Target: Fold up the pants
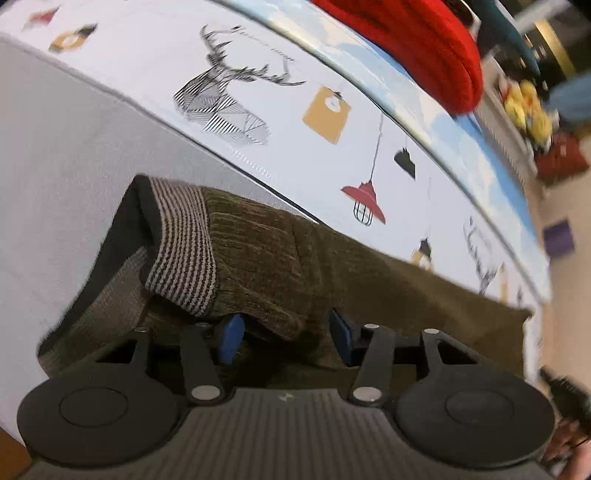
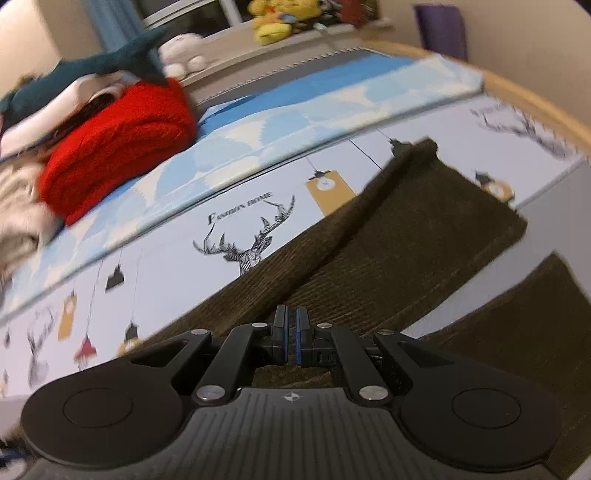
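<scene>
Brown corduroy pants [image 1: 295,258] lie on a bedsheet printed with deer and lamps [image 1: 258,92]. Their striped waistband lining [image 1: 184,251] is turned out at the left in the left wrist view. My left gripper [image 1: 286,336] hovers low over the waist end. Its blue pads [image 1: 231,338] stand apart with a ridge of brown cloth between them, not pinched. In the right wrist view the pants [image 2: 424,229] stretch away to the upper right, a crease running along them. My right gripper [image 2: 291,336] is over that cloth, its pads together with nothing visibly between them.
A red knitted garment [image 2: 118,147] lies on a blue and white cover [image 2: 295,122] further up the bed. Plush toys [image 2: 273,18] sit on a shelf behind. The bed's wooden edge [image 2: 535,99] curves at the right. A grey sheet area [image 1: 74,166] lies left of the pants.
</scene>
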Available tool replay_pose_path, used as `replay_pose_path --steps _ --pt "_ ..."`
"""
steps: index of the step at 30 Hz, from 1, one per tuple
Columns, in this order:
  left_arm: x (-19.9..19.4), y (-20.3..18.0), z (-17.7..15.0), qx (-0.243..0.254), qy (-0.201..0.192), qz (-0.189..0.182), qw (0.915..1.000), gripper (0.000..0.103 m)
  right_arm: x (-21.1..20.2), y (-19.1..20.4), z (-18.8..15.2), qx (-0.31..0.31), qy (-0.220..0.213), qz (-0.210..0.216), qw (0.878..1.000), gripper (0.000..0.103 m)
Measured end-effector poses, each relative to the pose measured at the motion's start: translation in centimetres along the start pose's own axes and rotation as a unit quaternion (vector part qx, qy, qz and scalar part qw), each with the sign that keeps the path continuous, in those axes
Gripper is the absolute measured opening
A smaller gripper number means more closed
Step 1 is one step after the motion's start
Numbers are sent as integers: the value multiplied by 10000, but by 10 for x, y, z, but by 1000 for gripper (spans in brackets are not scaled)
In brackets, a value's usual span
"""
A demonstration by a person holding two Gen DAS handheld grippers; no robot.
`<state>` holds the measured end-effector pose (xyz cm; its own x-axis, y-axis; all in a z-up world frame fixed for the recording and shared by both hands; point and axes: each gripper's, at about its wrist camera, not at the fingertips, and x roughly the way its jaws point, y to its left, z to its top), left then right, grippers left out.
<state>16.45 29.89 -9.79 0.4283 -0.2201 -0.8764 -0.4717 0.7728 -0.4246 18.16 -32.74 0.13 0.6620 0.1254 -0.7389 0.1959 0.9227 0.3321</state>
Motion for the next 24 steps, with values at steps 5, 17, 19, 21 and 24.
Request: replay_pose_path --steps 5,17,19,21,24 --pt "3 2 4 -254 38 65 9996 56 33 -22 -3 661 52 165 9977 6" --pt "1 5 15 -261 -265 548 9978 7 137 -57 17 1864 -70 380 9817 38" --pt "-1 6 17 -368 -290 476 9978 10 155 -59 22 1907 -5 336 9811 38" --pt "1 9 20 -525 -233 367 9977 11 167 -62 26 1977 8 324 9797 38" --pt "5 15 24 -719 -151 294 9969 11 176 -57 32 1904 -58 384 9809 37"
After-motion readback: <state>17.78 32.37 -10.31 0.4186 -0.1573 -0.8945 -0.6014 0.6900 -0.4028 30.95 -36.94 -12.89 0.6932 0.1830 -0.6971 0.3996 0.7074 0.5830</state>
